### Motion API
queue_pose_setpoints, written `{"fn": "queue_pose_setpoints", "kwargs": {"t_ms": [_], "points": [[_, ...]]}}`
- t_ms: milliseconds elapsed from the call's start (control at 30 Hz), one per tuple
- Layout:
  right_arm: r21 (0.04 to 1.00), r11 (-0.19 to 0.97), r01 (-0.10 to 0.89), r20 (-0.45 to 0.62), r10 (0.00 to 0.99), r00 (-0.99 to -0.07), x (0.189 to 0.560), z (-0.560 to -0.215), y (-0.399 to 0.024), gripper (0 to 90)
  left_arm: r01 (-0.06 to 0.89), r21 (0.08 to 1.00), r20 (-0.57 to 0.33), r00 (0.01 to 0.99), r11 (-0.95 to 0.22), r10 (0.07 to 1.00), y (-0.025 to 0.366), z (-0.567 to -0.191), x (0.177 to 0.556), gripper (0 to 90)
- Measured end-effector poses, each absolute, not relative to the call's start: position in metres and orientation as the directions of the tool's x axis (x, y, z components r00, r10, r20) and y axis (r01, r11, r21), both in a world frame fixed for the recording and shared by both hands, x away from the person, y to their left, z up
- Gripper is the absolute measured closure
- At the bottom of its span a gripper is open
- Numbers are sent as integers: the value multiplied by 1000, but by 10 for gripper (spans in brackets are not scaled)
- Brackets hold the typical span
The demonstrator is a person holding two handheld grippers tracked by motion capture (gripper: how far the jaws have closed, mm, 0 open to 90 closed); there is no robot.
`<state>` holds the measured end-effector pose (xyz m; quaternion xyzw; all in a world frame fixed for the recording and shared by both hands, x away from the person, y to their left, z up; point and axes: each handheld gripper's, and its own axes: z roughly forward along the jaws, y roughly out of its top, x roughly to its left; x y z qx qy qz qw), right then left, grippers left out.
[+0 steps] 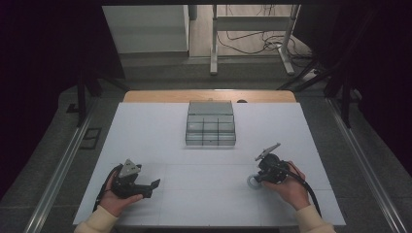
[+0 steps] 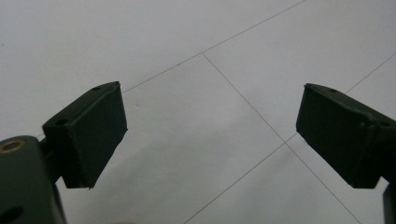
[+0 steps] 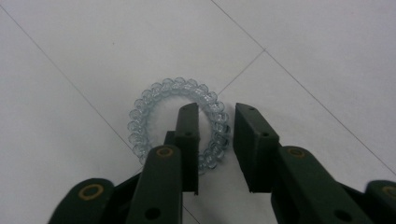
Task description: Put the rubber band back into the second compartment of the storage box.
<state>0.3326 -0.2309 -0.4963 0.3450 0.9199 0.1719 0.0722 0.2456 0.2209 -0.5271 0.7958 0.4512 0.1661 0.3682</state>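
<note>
A clear, pale blue spiral hair tie lies flat on the white table, small and pale in the high view. My right gripper points down at it, one jaw inside the ring and the other outside. The jaws are narrowly apart, with the ring's right side in the gap. In the high view, a hand holds the right gripper at the front right. My left gripper rests at the front left, held by the other hand. Its jaws stand wide open over bare table.
A grey organiser box with several small compartments stands at the middle of the table towards the back. Thin seam lines cross the white surface. Beyond the table's wooden far edge are floor, cables and a white frame.
</note>
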Motion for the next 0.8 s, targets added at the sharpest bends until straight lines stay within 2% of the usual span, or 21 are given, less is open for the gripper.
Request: {"fn": "queue_pose_setpoints", "kwargs": {"t_ms": [200,500,800], "points": [[367,714,596,-15,645,-764,332,-496,-231,775,595,737,-68,538,-321,840,221,-527,245,92],[373,717,590,-14,640,-768,331,-496,-231,809,595,737,-69,538,-321,840,221,-527,245,92],[426,698,576,-5,639,-770,327,-480,-231,813,595,737,-69,538,-321,840,221,-527,245,92]]}}
